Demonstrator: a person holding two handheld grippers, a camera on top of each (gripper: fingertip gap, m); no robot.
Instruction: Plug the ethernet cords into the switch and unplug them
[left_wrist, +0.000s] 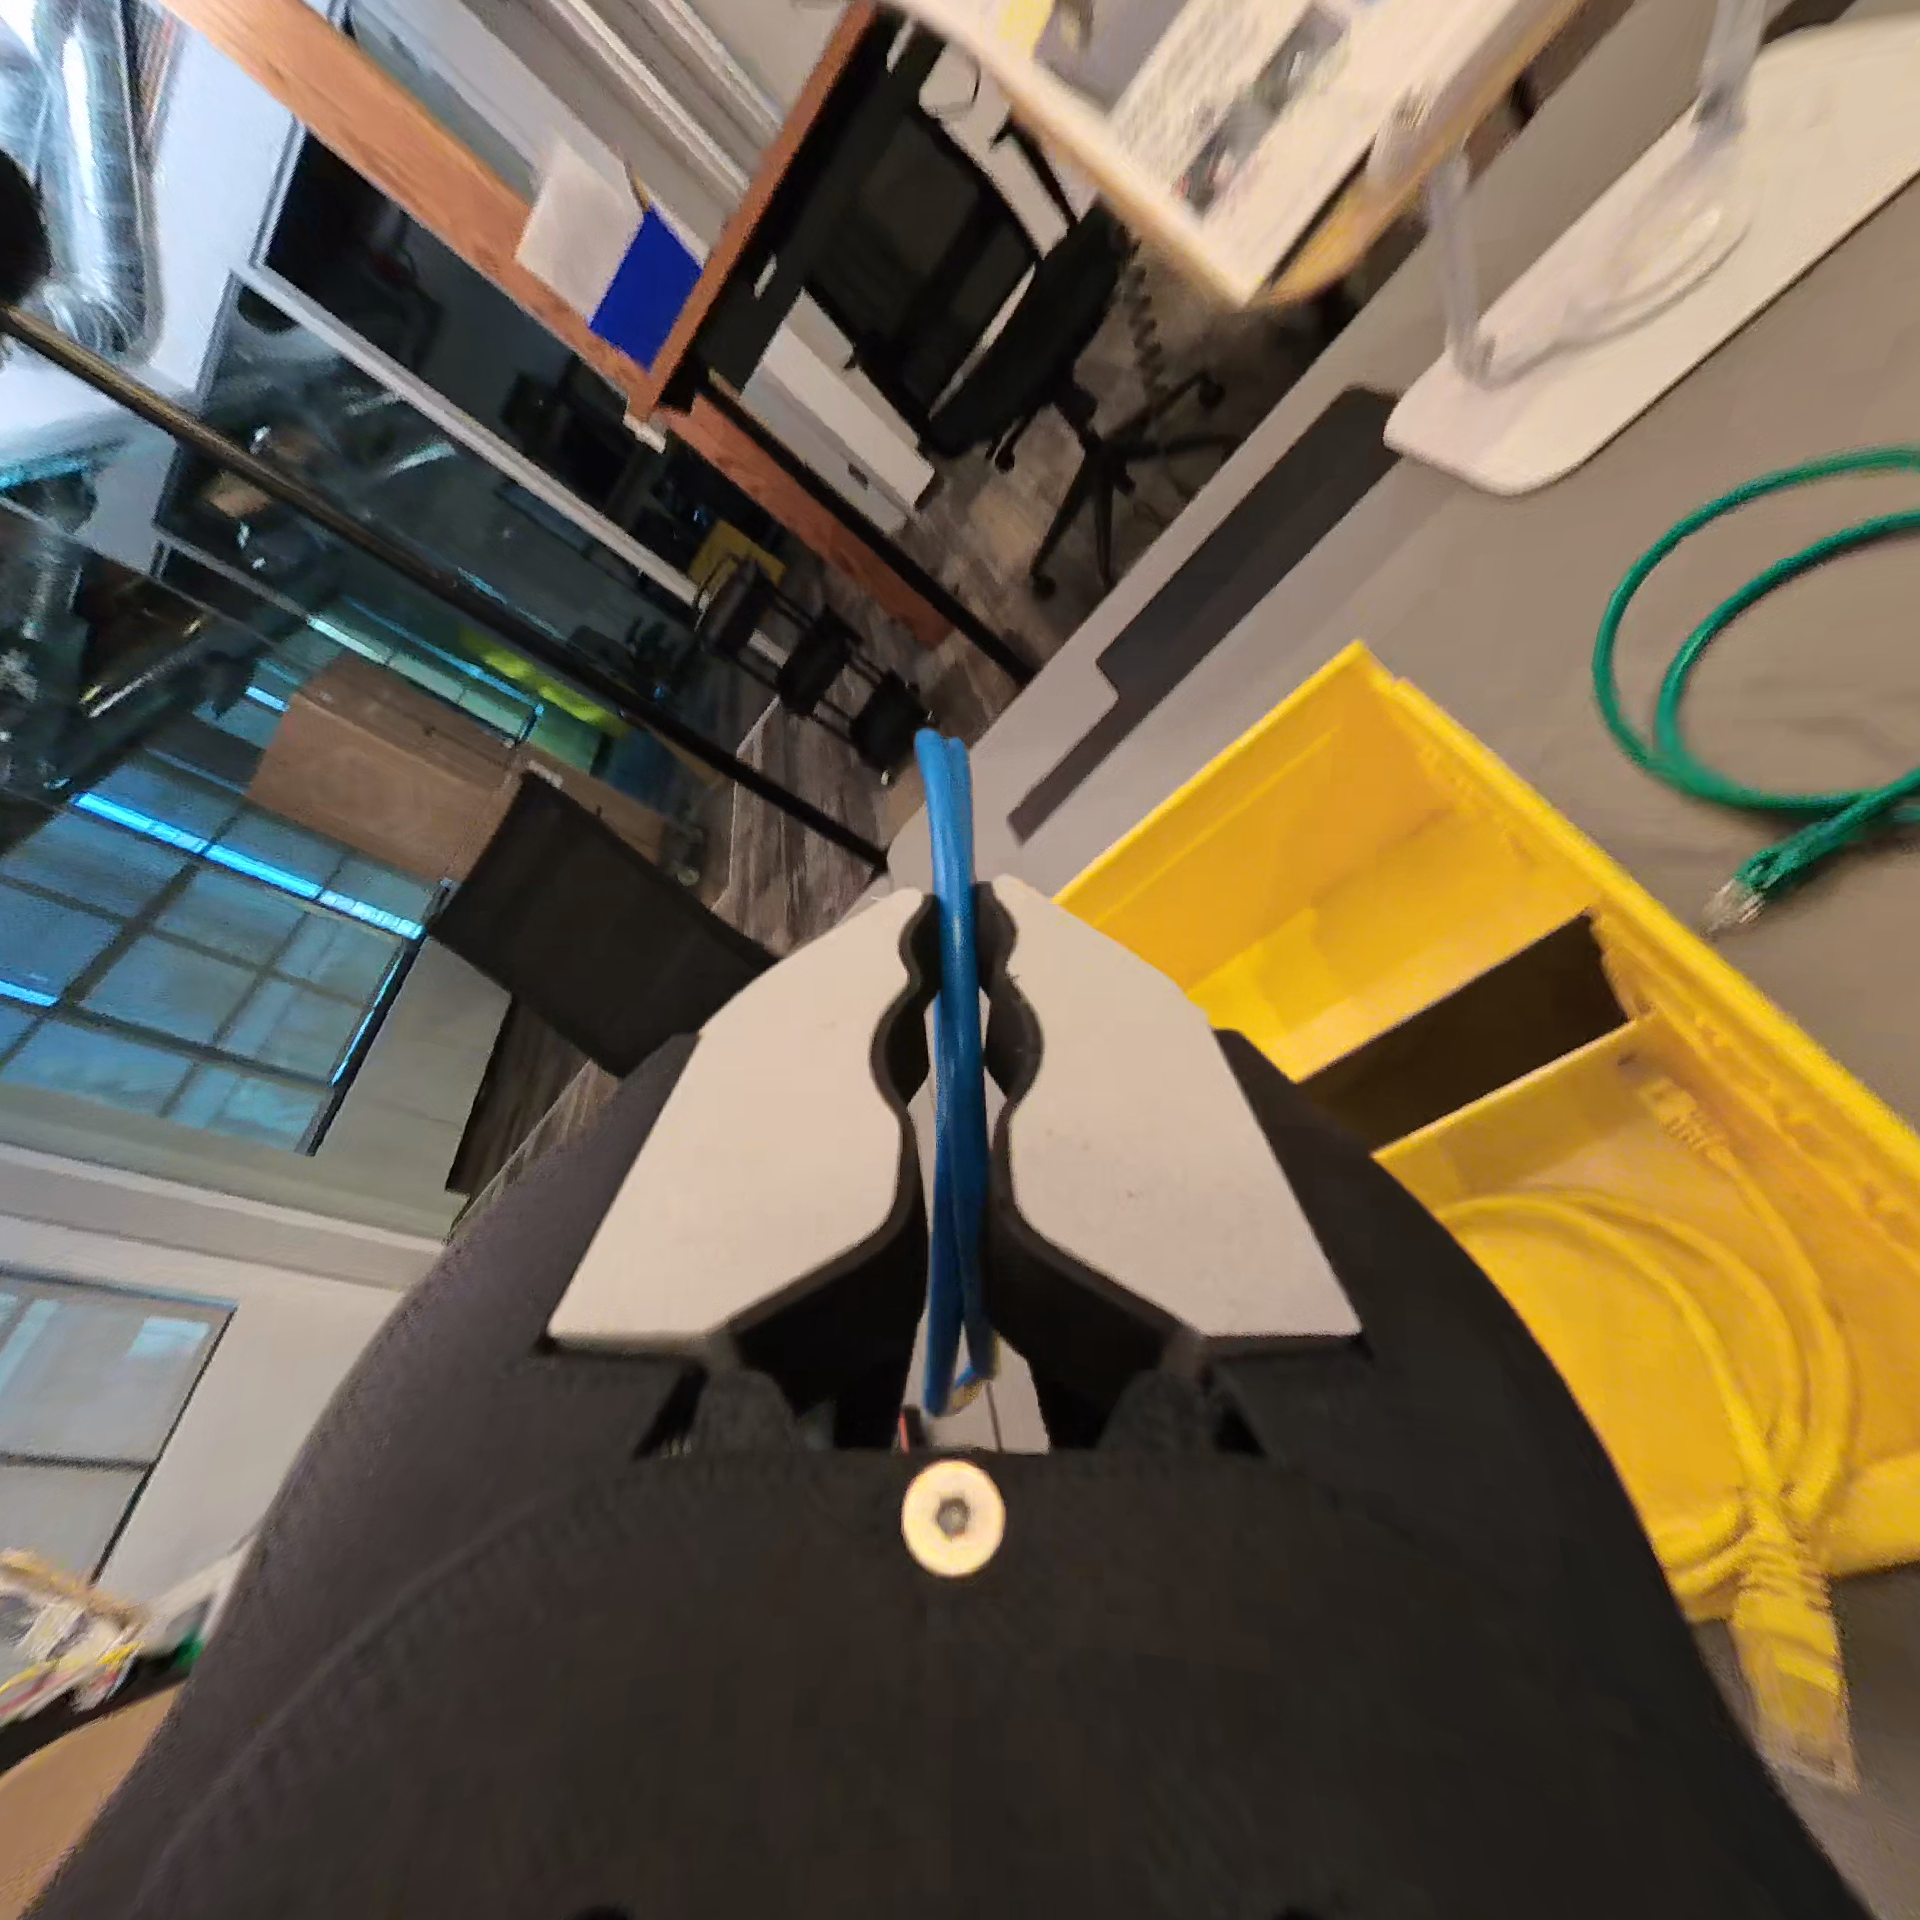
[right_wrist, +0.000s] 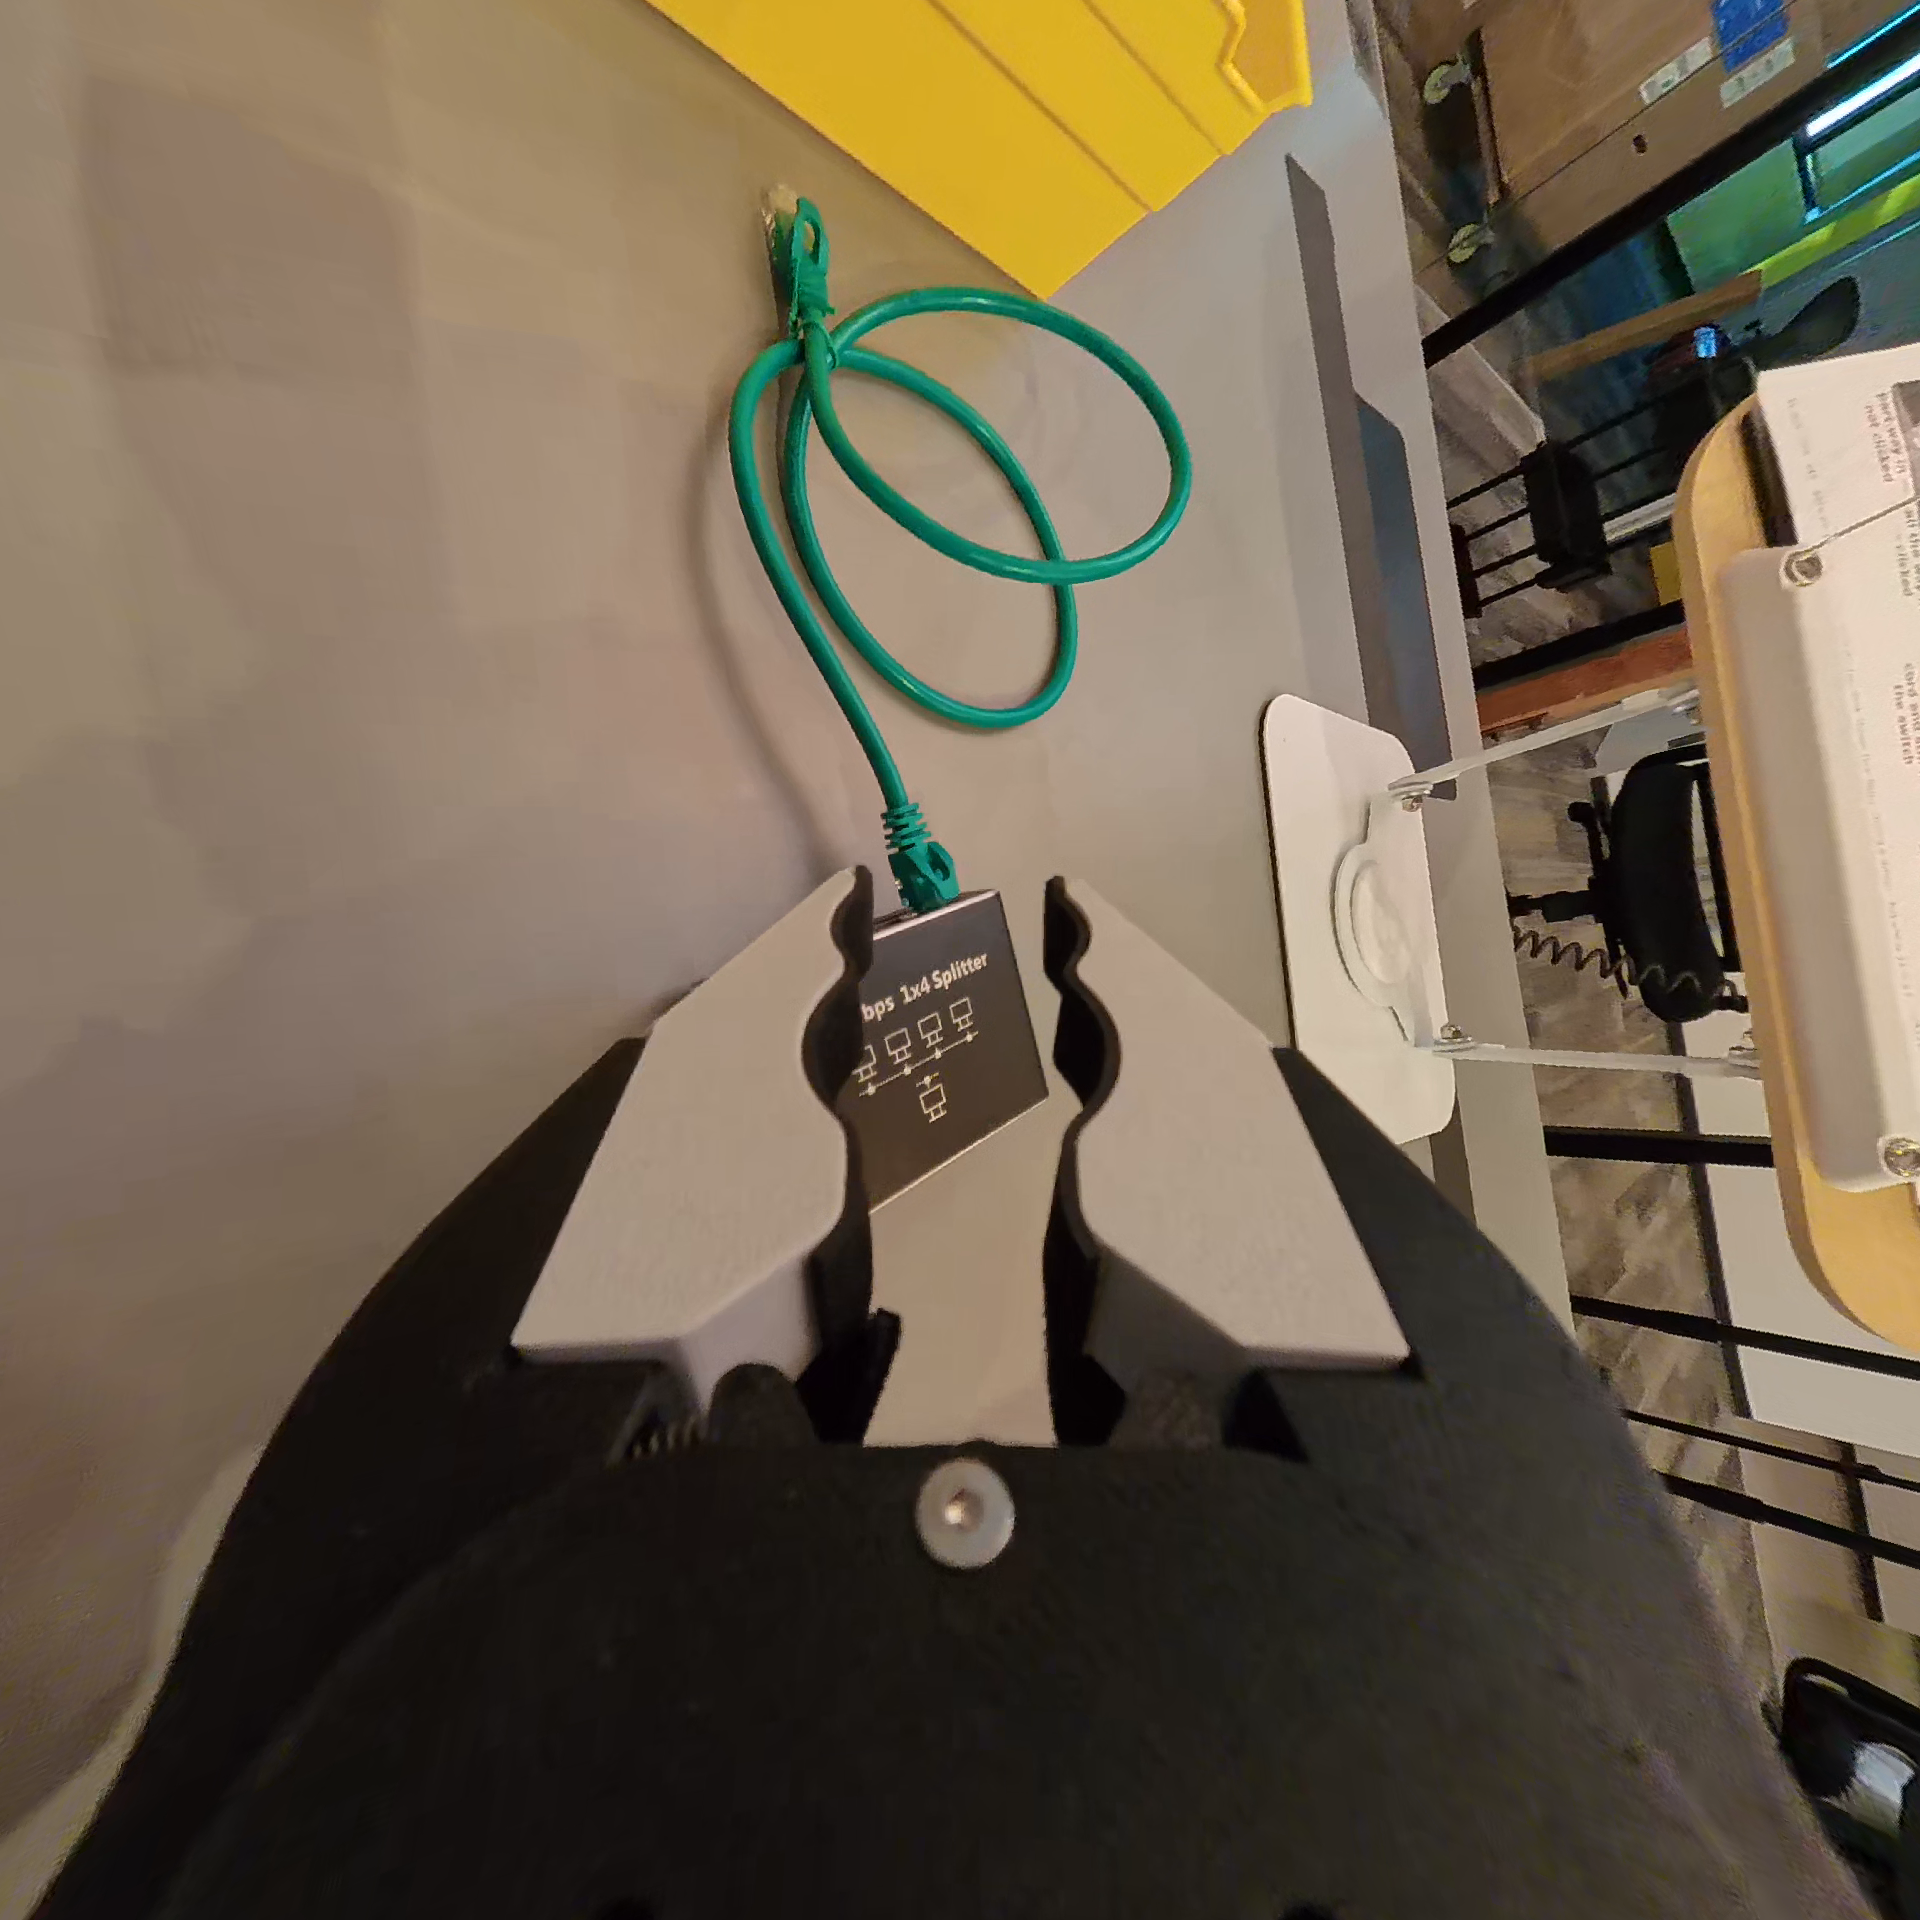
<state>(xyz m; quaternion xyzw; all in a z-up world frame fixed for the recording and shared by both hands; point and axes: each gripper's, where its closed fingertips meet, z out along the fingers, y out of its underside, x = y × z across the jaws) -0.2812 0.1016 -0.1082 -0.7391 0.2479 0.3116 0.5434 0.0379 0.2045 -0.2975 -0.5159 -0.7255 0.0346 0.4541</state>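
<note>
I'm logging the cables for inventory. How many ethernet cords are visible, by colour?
Blue cord: 1, clamped in the left gripper
Green cord: 1, one end plugged into the switch, the rest looped on the table
Yellow cord: 1, lying in the yellow bin
Total: 3

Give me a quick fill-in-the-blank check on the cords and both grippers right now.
1. The left gripper is shut on the ____ cord.
2. The ____ cord is plugged into the switch.
3. The yellow cord lies in the yellow ____.
4. The right gripper's jaws stand ____ around the switch.

Missing: blue; green; bin; open
</note>
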